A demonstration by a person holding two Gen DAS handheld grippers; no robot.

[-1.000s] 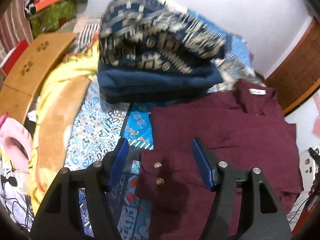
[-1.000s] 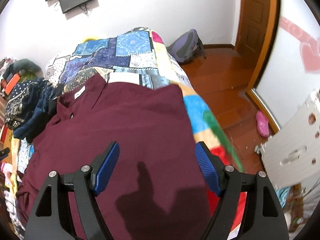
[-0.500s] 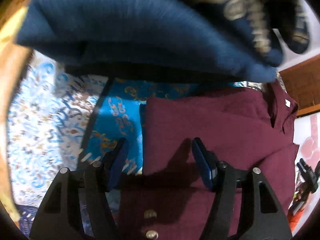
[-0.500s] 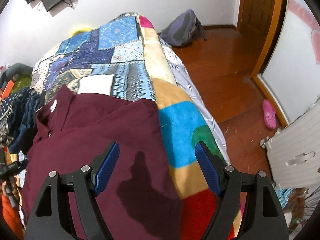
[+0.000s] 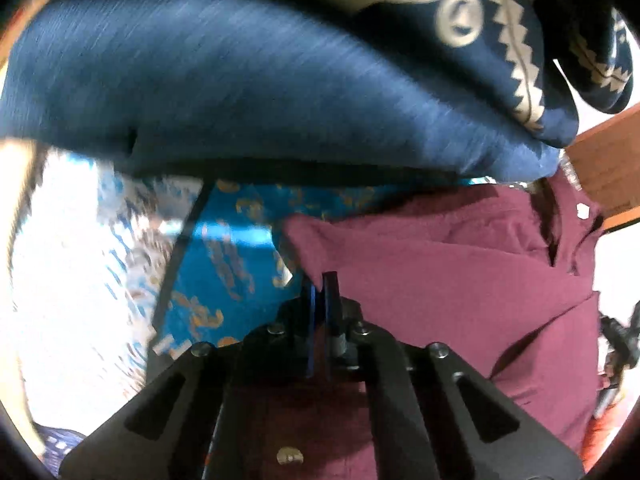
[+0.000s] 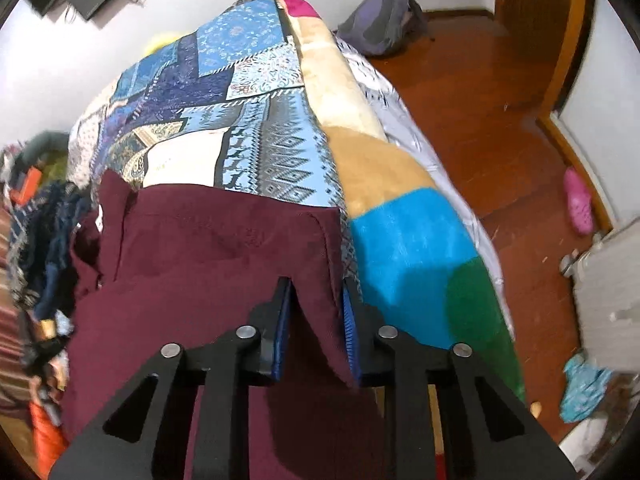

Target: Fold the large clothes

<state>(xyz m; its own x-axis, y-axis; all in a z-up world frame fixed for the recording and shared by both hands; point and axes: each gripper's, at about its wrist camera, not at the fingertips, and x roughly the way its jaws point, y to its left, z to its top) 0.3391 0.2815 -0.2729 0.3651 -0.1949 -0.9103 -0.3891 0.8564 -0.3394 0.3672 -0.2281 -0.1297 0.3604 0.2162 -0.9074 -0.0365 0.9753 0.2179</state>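
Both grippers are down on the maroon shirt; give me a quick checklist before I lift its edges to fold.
1. Left gripper shut on the maroon shirt edge: ok.
2. Right gripper, jaws closing with a fold of shirt between them: ok.
3. How many layers each grip has caught: cannot tell.
4. Folded clothes stack close beside the left grip, may get brushed: not ok.
5. Shirt's right edge on the bedspread, not hanging off: ok.

Left tool (image 5: pixel 319 292) black frame, blue pads, silver screws, right tool (image 6: pixel 316 304) alike
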